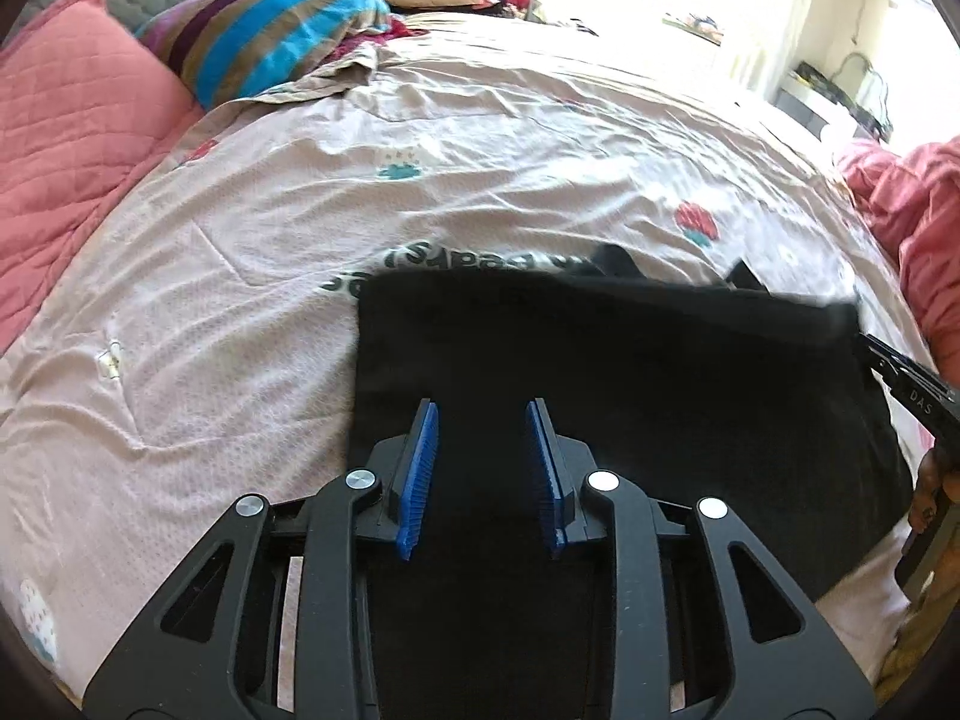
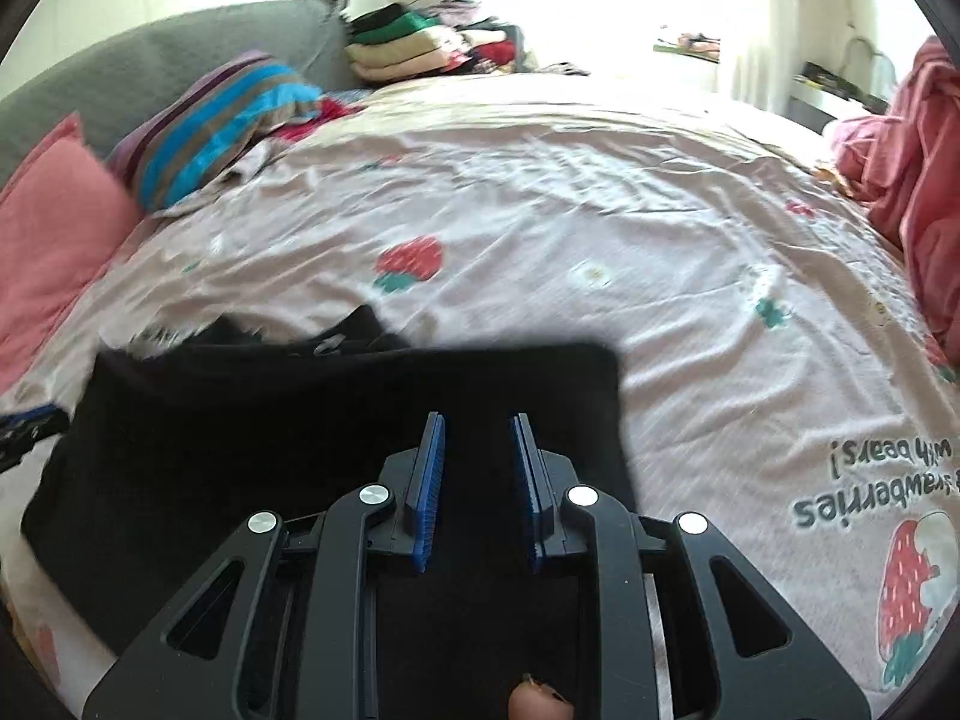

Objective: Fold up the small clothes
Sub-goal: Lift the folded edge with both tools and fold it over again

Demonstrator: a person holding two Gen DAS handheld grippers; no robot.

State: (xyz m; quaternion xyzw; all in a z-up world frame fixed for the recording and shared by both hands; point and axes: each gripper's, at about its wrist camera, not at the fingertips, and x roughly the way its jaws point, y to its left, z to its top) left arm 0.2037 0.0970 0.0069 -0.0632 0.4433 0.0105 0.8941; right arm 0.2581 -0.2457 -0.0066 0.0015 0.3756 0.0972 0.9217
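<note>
A black garment [image 1: 630,360] lies flat on the bed in a rough rectangle, with a collar or sleeve part poking out past its far edge. My left gripper [image 1: 483,405] hovers over the garment's near left part, its blue pads apart and only flat cloth showing in the gap. The same garment [image 2: 270,432] fills the lower left of the right wrist view. My right gripper [image 2: 478,417] is over its near right part, pads apart too, with no fold visibly pinched. The right gripper [image 1: 912,390] also shows at the garment's right edge.
The pink bedsheet [image 1: 480,150] has strawberry prints and lettering. A pink pillow [image 1: 66,138] and a striped pillow [image 1: 270,30] lie at the far left. Folded clothes [image 2: 408,48] are stacked at the back. A pink heap [image 2: 924,192] sits on the right.
</note>
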